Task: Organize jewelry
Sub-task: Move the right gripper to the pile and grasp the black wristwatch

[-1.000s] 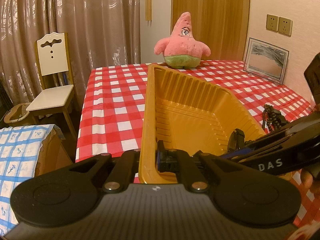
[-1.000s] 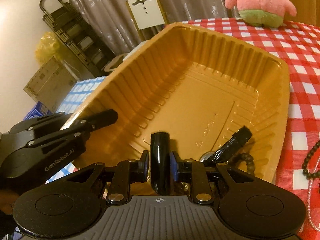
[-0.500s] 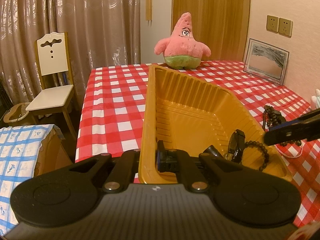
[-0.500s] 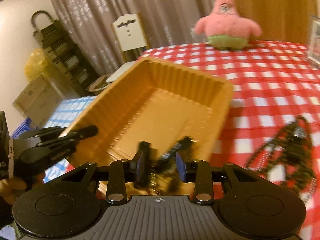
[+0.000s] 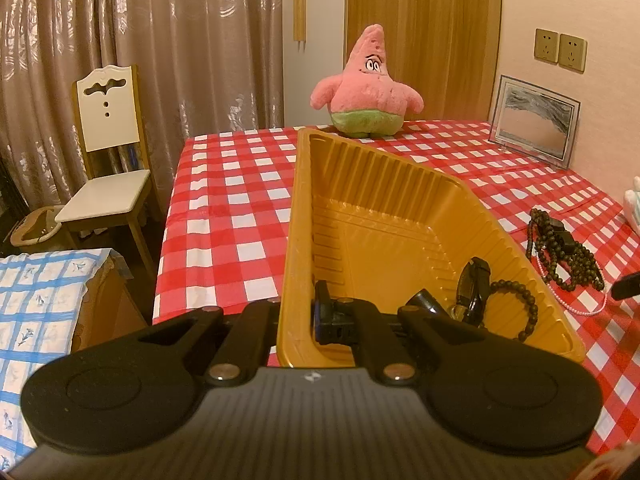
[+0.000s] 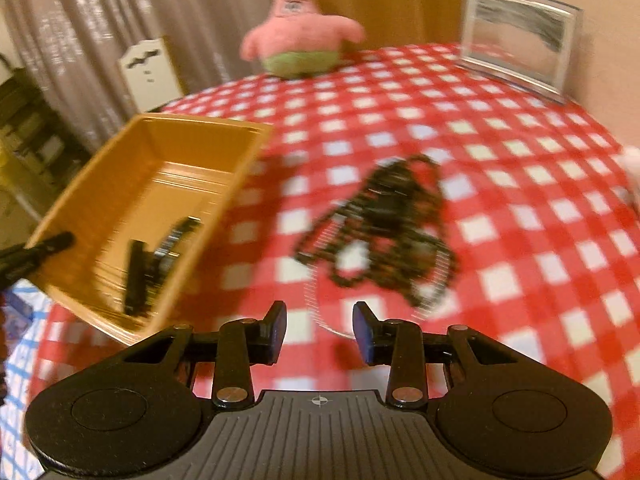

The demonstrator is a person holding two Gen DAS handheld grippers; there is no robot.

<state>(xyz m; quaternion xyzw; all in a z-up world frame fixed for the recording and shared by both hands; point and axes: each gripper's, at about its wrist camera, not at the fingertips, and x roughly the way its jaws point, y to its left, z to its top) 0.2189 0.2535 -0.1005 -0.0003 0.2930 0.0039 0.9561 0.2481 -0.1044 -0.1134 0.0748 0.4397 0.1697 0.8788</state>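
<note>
While the left gripper (image 5: 298, 320) pinches the near wall of the yellow tray (image 5: 384, 184), its two fingers sit one on each side of that wall, squeezed onto it. Down in the near end of the tray lie a black watch (image 5: 474, 284), a small dark bead bracelet (image 5: 520, 308) and another black piece that is partly hidden. The tray sits on a table with a red and white checked cloth (image 5: 232, 196).

To the right of the tray, on the cloth, is a heap of dark bead necklaces (image 5: 568, 252) with a thin pale pink string of beads (image 5: 576, 308) at its near edge. The right gripper (image 6: 319, 330) is over the cloth just in front of that heap, with its fingers spread wide and nothing between them. That view is blurry.

A pink star plush toy (image 5: 368, 88) stands at the far side of the table, and a picture frame (image 5: 534, 120) leans against the wall
</note>
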